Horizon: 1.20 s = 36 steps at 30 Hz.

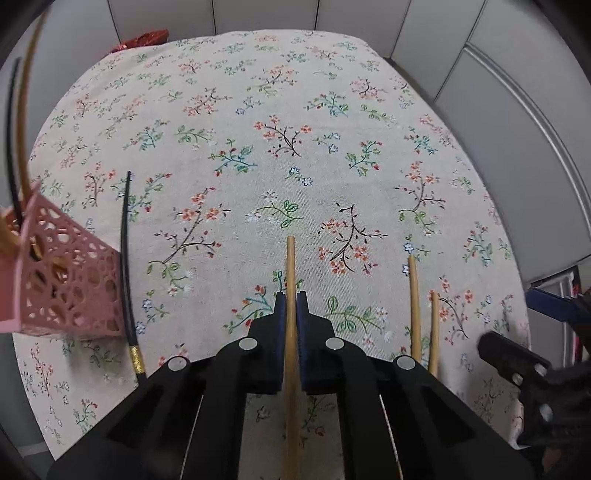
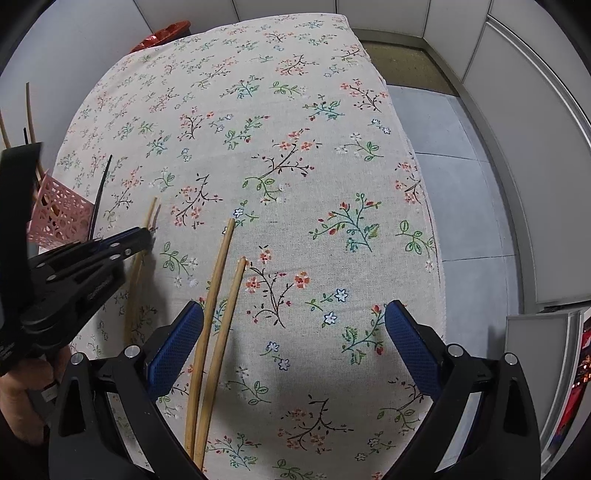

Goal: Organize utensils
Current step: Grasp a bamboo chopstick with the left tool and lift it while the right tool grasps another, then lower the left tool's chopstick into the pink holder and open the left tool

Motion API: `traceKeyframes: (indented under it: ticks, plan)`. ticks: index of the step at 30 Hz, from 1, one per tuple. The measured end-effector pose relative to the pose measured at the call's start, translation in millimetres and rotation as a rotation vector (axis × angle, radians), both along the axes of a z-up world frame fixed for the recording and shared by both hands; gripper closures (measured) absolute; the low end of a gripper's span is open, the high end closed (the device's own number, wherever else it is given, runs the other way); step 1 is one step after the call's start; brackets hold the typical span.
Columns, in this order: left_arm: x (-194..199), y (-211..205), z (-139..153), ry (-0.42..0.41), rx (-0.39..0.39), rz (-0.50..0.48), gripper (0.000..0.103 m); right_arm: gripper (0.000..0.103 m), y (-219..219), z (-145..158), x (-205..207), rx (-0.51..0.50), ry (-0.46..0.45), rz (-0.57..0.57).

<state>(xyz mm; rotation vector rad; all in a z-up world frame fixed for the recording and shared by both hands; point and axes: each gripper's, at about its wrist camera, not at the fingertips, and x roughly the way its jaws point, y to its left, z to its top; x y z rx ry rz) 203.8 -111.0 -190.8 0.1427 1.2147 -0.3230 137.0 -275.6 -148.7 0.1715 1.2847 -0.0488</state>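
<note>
My left gripper (image 1: 291, 297) is shut on a wooden chopstick (image 1: 290, 266) just above the floral tablecloth; it also shows in the right wrist view (image 2: 142, 236). Two more wooden chopsticks (image 1: 415, 306) lie to its right, also seen in the right wrist view (image 2: 218, 295). A pink lattice holder (image 1: 62, 284) at the left holds several chopsticks. A black chopstick (image 1: 125, 258) lies beside it. My right gripper (image 2: 293, 321) is open and empty over the cloth, its left finger beside the two chopsticks.
The floral tablecloth (image 2: 295, 166) covers the table. A red object (image 2: 166, 33) sits beyond the far left corner. Grey floor (image 2: 461, 184) and white cabinet panels lie past the table's right edge.
</note>
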Motion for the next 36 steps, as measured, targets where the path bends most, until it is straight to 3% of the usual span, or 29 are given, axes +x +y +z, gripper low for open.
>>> traceKeyframes:
  ticks: [5, 13, 17, 27, 36]
  plan:
    - [-19, 16, 22, -0.046, -0.004, -0.023, 0.097, 0.013, 2, -6, 3, 0.026, 0.009, -0.014]
    - [-42, 41, 43, -0.081, -0.031, -0.036, 0.097, 0.041, 18, -19, 13, 0.039, 0.049, -0.005]
    - [-43, 47, 44, -0.083, -0.036, -0.028, 0.097, 0.05, 28, -23, 16, 0.025, 0.053, 0.01]
    - [-48, 60, 52, -0.1, -0.056, -0.02, 0.097, 0.094, 46, -30, 21, -0.044, 0.031, 0.043]
    - [-70, 77, 86, -0.179, -0.113, -0.02, 0.097, 0.099, 36, -18, 12, 0.064, -0.01, 0.012]
